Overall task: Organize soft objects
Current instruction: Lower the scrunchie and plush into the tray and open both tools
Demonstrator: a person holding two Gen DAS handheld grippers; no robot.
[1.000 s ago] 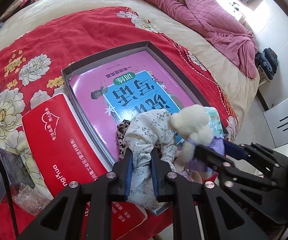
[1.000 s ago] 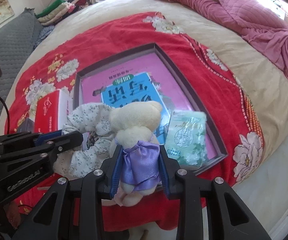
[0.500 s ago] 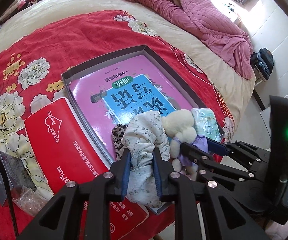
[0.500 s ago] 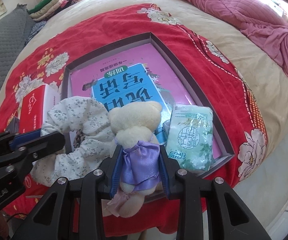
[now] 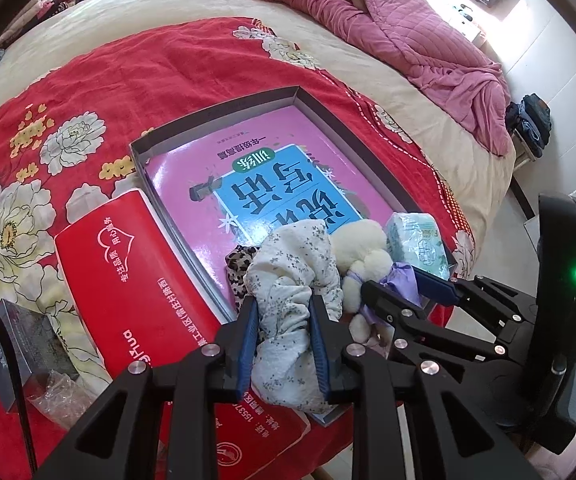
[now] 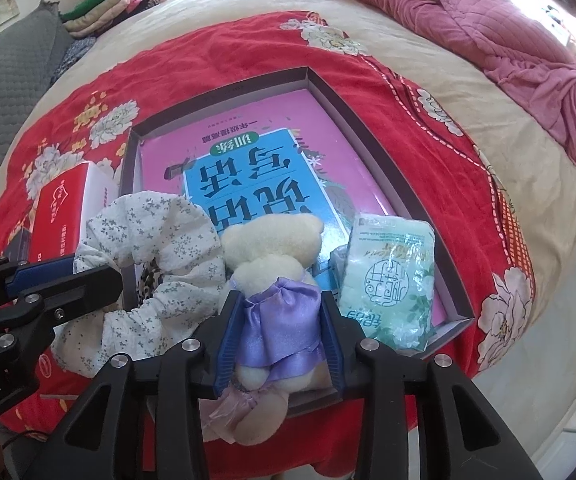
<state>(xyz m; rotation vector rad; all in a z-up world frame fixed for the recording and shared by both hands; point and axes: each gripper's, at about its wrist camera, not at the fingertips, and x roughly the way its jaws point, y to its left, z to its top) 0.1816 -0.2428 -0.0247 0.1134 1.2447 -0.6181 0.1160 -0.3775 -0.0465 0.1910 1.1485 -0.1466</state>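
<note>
Both grippers have just been easing open at the frame's lower middle, left gripper (image 5: 281,334) round the floral scrunchie (image 5: 294,280), right gripper (image 6: 279,334) round the plush bear (image 6: 273,256); loosely pinched over the tray (image 6: 372,124) edge, either could tumble off the bed

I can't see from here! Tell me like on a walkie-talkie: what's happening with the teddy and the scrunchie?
Left tool opening around scrunchie. Right tool opening around teddy. Both over tray; tissue pack beside teddy.
</note>
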